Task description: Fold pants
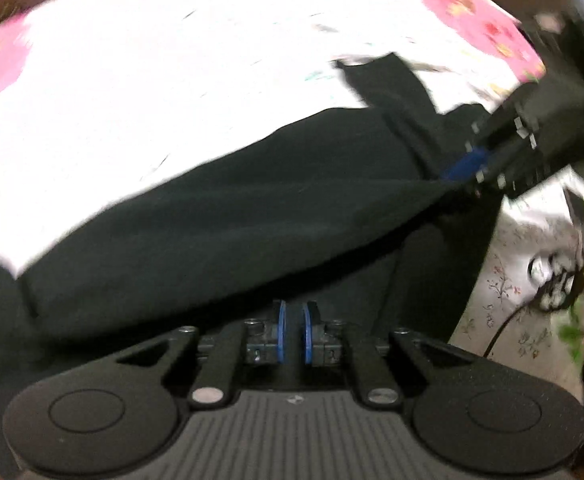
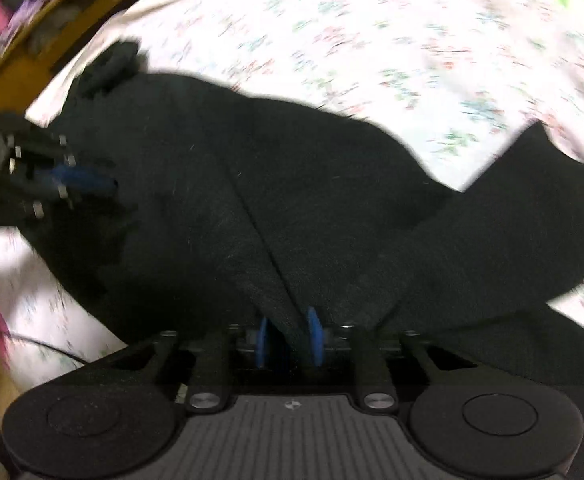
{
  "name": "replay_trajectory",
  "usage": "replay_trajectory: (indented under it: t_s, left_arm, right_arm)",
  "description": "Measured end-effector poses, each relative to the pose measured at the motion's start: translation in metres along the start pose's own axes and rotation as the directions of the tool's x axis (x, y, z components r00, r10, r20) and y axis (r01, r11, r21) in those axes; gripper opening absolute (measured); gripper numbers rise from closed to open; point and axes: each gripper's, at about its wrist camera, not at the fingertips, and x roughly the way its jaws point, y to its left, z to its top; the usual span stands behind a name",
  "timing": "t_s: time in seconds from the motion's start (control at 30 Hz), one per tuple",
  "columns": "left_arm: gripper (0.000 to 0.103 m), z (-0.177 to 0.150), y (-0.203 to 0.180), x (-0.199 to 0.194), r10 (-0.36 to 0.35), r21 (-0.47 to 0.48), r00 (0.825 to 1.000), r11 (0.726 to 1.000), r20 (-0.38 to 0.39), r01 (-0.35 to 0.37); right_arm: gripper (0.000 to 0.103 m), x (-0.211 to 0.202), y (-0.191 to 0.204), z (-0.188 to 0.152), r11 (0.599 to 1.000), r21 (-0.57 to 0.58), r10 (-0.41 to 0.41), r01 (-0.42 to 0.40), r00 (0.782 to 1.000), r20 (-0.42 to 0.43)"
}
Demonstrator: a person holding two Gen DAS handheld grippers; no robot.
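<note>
Black pants (image 1: 232, 232) lie across a white floral bedsheet (image 1: 132, 100). My left gripper (image 1: 294, 332) is shut on the pants' near edge, with dark cloth between its blue pads. From there the cloth rises in a taut ridge to my right gripper (image 1: 462, 170) at the right. In the right wrist view a raised fold of the pants (image 2: 312, 200) runs down between the blue pads of my right gripper (image 2: 289, 338), which grips it. My left gripper (image 2: 88, 178) holds the cloth's edge at the far left. One leg spreads off to the right. Both views are motion-blurred.
The sheet has a pink flowered border (image 1: 472, 8) at the far side. A black cable (image 1: 508, 320) trails over the sheet at the right. A yellow wooden bed frame (image 2: 32, 76) runs along the upper left in the right wrist view.
</note>
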Motion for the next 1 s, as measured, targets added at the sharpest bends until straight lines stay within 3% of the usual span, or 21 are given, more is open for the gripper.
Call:
replay_trajectory:
  t_s: [0.07,0.13,0.2,0.33,0.47,0.53,0.67,0.77,0.87,0.93,1.0]
  left_arm:
    - [0.020,0.006,-0.015,0.004,0.014,0.082,1.000,0.996,0.003,-0.014]
    - [0.020,0.003,-0.024,0.008,0.024,0.122,1.000,0.992,0.010,-0.025]
    - [0.020,0.003,-0.030,0.007,0.028,0.155,0.999,0.987,0.026,-0.032]
    - [0.028,-0.002,-0.044,0.004,0.056,0.258,0.997,0.964,0.058,-0.069]
    - [0.028,-0.001,-0.058,0.014,0.111,0.332,0.990,0.933,0.091,-0.136]
    - [0.029,-0.002,-0.063,0.015,0.126,0.349,0.985,0.923,0.120,-0.160]
    - [0.034,-0.007,-0.078,0.018,0.166,0.408,0.968,0.883,0.191,-0.232]
    - [0.037,-0.016,-0.080,0.012,0.199,0.436,0.949,0.852,0.245,-0.291]
    - [0.043,-0.028,-0.076,0.001,0.184,0.438,0.949,0.853,0.255,-0.283]
    - [0.045,-0.033,-0.076,-0.001,0.176,0.449,0.952,0.850,0.249,-0.275]
    - [0.045,-0.034,-0.079,0.002,0.184,0.465,0.952,0.839,0.246,-0.282]
  right_arm:
    - [0.015,-0.016,-0.006,-0.001,0.999,0.043,-0.014,0.012,1.000,0.026]
    - [0.028,-0.031,-0.015,0.000,0.995,0.094,-0.045,0.039,0.997,0.056]
    - [0.030,-0.041,-0.028,0.003,0.984,0.150,-0.118,0.101,0.987,0.108]
    - [0.032,-0.056,-0.060,0.014,0.945,0.311,-0.150,0.099,0.978,0.146]
    - [0.034,-0.037,-0.067,0.034,0.922,0.354,-0.233,0.158,0.956,0.180]
    - [0.041,-0.019,-0.071,0.050,0.902,0.387,-0.271,0.189,0.947,0.170]
    - [0.052,0.017,-0.074,0.071,0.867,0.368,-0.400,0.335,0.909,0.116]
    - [0.040,0.031,-0.088,0.065,0.845,0.361,-0.438,0.396,0.898,0.041]
    - [0.020,0.025,-0.102,0.054,0.849,0.385,-0.406,0.363,0.913,0.036]
    - [0.000,0.019,-0.110,0.047,0.853,0.408,-0.375,0.326,0.926,0.044]
    - [0.000,0.008,-0.114,0.042,0.856,0.425,-0.351,0.293,0.934,0.065]
